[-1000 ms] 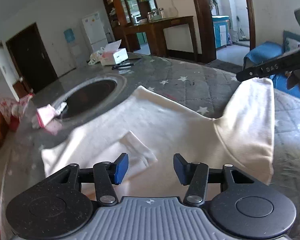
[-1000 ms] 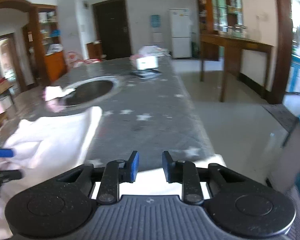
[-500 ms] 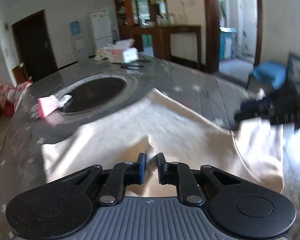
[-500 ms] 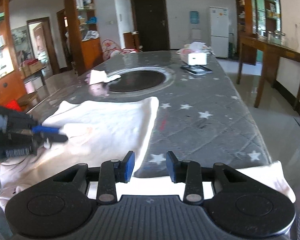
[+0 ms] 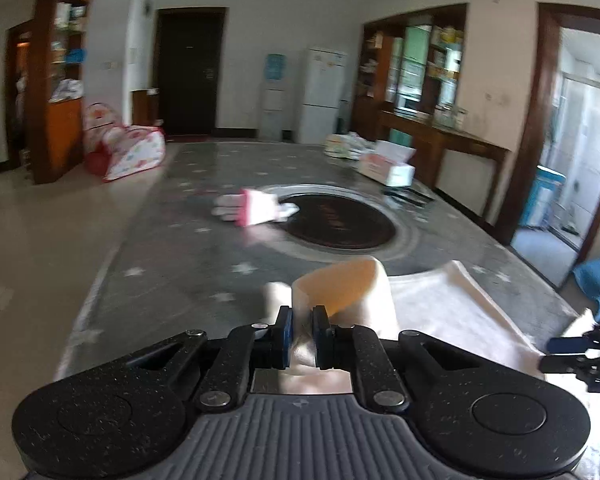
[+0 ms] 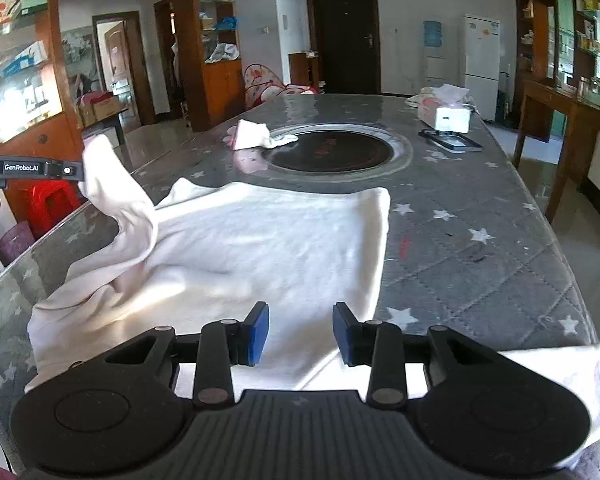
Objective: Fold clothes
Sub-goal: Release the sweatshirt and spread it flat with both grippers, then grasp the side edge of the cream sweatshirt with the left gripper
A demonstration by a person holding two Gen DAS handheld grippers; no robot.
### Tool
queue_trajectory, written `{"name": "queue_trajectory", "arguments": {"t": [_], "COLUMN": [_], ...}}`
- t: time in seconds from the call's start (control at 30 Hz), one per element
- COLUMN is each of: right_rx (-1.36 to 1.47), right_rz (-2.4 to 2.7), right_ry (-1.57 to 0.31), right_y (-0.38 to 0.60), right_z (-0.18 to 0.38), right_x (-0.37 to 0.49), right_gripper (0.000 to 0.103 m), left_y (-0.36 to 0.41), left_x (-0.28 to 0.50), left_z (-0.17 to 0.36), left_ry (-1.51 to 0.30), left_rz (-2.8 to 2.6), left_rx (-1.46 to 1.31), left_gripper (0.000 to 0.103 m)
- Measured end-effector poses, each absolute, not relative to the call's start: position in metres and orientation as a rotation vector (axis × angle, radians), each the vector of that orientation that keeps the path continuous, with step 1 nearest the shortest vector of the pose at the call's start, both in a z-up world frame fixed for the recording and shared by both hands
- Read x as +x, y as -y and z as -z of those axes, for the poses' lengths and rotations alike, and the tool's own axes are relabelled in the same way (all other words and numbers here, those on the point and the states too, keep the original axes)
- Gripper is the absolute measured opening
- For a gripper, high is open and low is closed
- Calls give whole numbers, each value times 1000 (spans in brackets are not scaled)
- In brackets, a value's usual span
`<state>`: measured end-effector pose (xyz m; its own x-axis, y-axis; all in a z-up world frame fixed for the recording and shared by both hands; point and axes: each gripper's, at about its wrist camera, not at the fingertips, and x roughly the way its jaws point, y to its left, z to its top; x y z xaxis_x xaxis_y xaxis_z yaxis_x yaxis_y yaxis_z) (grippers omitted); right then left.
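Observation:
A white shirt (image 6: pixel 260 248) lies spread on the grey star-patterned table (image 6: pixel 480 256). My left gripper (image 5: pixel 300 336) is shut on the shirt's left sleeve (image 5: pixel 348 288) and holds it lifted above the table. In the right wrist view that sleeve (image 6: pixel 116 196) rises to the left gripper (image 6: pixel 80 170) at the left edge. My right gripper (image 6: pixel 300 332) is open and empty, low over the shirt's near edge. It also shows at the right edge of the left wrist view (image 5: pixel 572 354). The other sleeve (image 6: pixel 580 376) hangs over the table's near right edge.
A round dark inset (image 6: pixel 332 152) sits in the table's middle, with a pink and white cloth (image 6: pixel 252 136) at its left rim. A tissue box (image 6: pixel 444 114) and a flat black item (image 6: pixel 450 140) lie at the far right. A wooden side table (image 6: pixel 572 120) stands right.
My left gripper shut on the sleeve and lifted it off the table, swinging to face the far end. My right gripper opened wider and moved over the shirt's near edge.

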<state>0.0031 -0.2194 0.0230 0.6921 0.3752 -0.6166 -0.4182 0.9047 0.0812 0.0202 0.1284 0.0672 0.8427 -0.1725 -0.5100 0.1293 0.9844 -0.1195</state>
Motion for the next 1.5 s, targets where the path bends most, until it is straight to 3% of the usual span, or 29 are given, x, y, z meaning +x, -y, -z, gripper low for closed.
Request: {"name": "queue_trajectory", "arguments": {"t": [0.53, 0.6, 0.93, 1.0, 1.23, 1.5], "right_rx": [-122, -124, -130, -130, -118, -103], "right_rz": [-484, -489, -513, -516, -527, -538], "right_ry": [-715, -715, -722, -724, -727, -731], "right_y": [192, 190, 185, 184, 184, 187], "right_z": [-13, -13, -9, -9, -6, -3], "right_x": [3, 2, -1, -1, -1, 0], "right_gripper": [37, 42, 43, 43, 44, 48], "left_y": [-230, -239, -251, -238, -199, -197], "left_x": [-2, -6, -30, -31, 12, 39], "left_z": [-25, -17, -26, -34, -33, -19], "left_ry": [-602, -634, -650, -637, -742, -815], "left_rz": [-99, -144, -273, -212, -176, -381], "left_rx": [-152, -148, -165, -166, -174, -192], "left_gripper": [12, 15, 26, 33, 35, 52]}}
